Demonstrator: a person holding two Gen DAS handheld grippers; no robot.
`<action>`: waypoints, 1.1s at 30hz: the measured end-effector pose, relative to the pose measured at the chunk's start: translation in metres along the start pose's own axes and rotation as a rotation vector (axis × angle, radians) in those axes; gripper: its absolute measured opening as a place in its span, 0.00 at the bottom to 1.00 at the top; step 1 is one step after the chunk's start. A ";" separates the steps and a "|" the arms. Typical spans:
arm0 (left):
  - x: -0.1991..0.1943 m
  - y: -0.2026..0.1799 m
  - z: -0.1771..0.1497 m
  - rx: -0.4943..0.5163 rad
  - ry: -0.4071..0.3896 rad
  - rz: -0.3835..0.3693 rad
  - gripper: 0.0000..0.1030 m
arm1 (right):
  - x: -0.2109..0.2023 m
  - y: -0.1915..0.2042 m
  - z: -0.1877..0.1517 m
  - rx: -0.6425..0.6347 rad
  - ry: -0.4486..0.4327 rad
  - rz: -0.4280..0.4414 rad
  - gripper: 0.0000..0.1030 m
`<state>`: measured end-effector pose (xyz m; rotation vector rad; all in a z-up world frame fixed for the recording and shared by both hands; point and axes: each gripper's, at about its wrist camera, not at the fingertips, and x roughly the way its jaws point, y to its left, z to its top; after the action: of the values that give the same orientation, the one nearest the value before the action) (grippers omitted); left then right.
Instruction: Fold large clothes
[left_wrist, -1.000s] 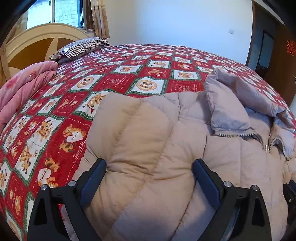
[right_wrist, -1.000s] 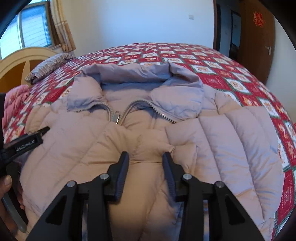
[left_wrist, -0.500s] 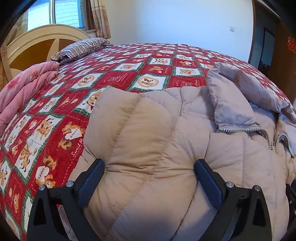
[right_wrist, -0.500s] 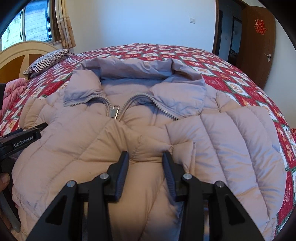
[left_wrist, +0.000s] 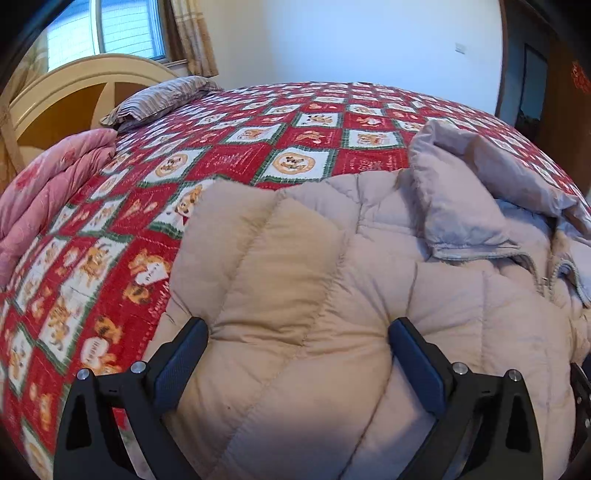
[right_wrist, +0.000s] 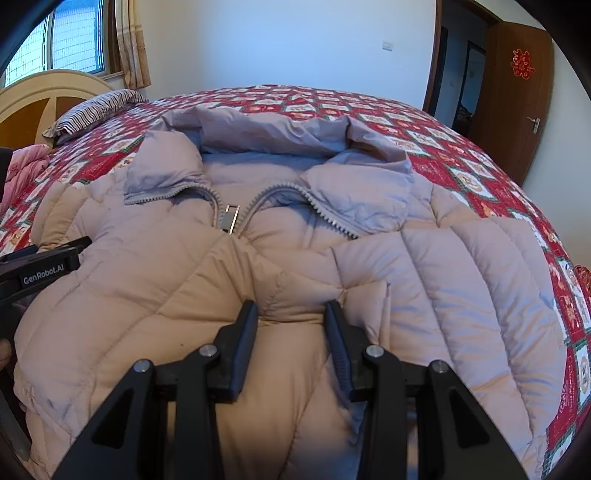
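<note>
A red bedspread (left_wrist: 229, 162) with little animal pictures covers the bed. A striped pillow (left_wrist: 162, 98) lies at eleven o'clock. A pink blanket (left_wrist: 44, 192) sits at nine o'clock.

Beyond the puffer jacket (right_wrist: 424, 266) we see open bed (left_wrist: 258, 122) to pass over; left of the jacket a pink quilt (left_wrist: 48, 192) and striped pillow (left_wrist: 162, 96) block us.

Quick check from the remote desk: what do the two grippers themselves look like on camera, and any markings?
Both are matte black. The left gripper and right gripper have angular arms with triangular cut-outs, silver screw heads and dark ribbed pads. The right wrist view shows white "GenRobot.AI" lettering on the left one's side.
</note>
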<state>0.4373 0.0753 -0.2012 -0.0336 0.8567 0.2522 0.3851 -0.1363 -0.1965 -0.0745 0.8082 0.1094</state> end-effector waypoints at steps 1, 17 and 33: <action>-0.009 0.001 0.004 0.011 -0.006 -0.026 0.96 | -0.002 -0.004 0.001 0.010 0.003 0.023 0.41; 0.039 -0.084 0.111 0.252 -0.041 -0.055 0.96 | 0.024 -0.052 0.110 -0.176 0.013 -0.062 0.73; 0.021 -0.059 0.114 0.250 -0.115 -0.298 0.02 | 0.034 -0.068 0.137 -0.281 -0.019 0.052 0.06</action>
<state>0.5488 0.0377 -0.1465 0.0855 0.7524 -0.1321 0.5154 -0.1870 -0.1255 -0.3175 0.7721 0.2725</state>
